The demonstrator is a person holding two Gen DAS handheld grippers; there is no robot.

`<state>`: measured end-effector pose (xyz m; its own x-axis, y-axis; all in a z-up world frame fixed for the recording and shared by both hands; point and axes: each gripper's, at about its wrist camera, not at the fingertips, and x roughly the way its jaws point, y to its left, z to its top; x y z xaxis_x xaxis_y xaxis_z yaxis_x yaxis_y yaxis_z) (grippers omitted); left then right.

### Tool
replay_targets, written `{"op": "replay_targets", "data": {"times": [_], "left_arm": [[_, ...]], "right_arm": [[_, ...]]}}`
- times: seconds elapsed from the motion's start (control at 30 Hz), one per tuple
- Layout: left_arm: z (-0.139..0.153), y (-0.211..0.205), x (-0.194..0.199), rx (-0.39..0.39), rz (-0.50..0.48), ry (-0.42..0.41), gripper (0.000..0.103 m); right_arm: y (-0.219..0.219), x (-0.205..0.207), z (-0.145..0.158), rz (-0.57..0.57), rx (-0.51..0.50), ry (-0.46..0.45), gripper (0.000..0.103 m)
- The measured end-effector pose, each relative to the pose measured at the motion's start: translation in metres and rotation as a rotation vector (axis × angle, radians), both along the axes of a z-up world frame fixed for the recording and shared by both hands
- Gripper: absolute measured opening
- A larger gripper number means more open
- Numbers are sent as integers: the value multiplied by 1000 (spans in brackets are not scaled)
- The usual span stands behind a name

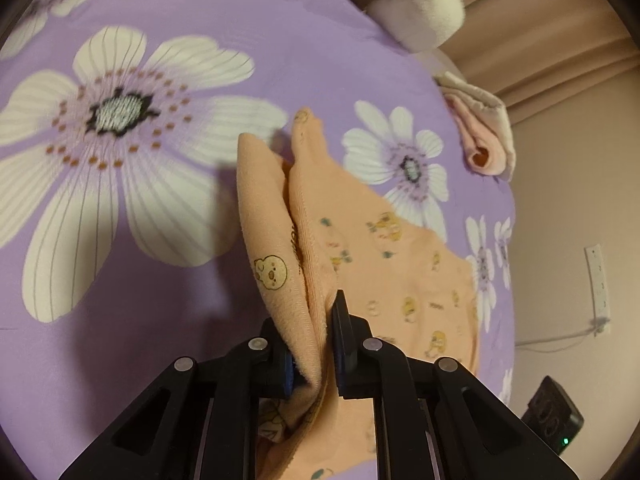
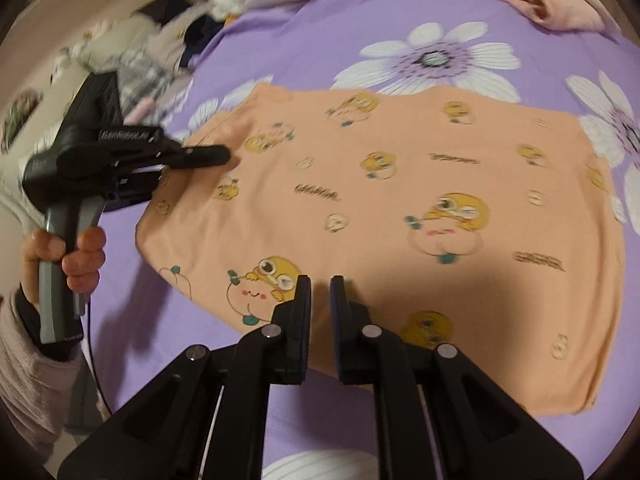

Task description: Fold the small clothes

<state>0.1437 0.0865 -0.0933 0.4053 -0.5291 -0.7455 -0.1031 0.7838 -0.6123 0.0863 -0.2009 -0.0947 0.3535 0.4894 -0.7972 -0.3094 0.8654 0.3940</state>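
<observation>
The grippers (image 2: 320,320) were black, with 4 silver screws and blue pads (image 2: 335,320). The left gripper (image 2: 208,156) had a grey handle; the hand (image 2: 64,256) wore a pink sleeve (image 2: 28,360).

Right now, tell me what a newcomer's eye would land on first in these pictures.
First, the peach cartoon-print shirt spread flat across the purple flowered bedsheet. Next, the left gripper shut on a bunched fold of that shirt at its edge, lifting it off the sheet. The right gripper hovers over the shirt's near hem, jaws slightly apart and holding nothing.
</observation>
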Motion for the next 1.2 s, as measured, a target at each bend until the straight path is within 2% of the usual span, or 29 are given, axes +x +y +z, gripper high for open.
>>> {"op": "replay_targets", "data": {"times": [0.17,0.3,0.53,0.73,0.8,0.87,0.97,1.03,1.07,1.13,1.2], "left_arm": [[29,-23,2,48,-28,-51,9],[52,-57,3,103,-95,-103,8],[68,-121,8,142,-215,-146,6],[50,-180,11,192,-318,-127,6],[39,-189,12,185,-333,-100,6],[28,-189,12,145,-336,-59,6],[28,-179,7,122,-313,-49,6],[29,-166,4,106,-286,-45,6],[30,-158,1,104,-271,-46,7],[31,-141,-6,110,-242,-51,18],[31,-122,-14,115,-199,-55,49]], "right_arm": [[-35,1,5,-96,97,-3,11],[-56,1,10,-156,149,-10,11],[-96,-5,9,-249,222,-14,11],[-128,-6,0,-324,303,9,12],[-137,-7,-5,-343,334,26,12],[-143,-8,-8,-355,361,42,13],[-149,-9,-10,-363,404,65,32],[-149,-7,-9,-351,434,70,35],[-148,-5,-9,-342,443,76,37],[-142,1,-8,-321,464,92,39],[-133,10,-9,-291,489,107,41]]}}
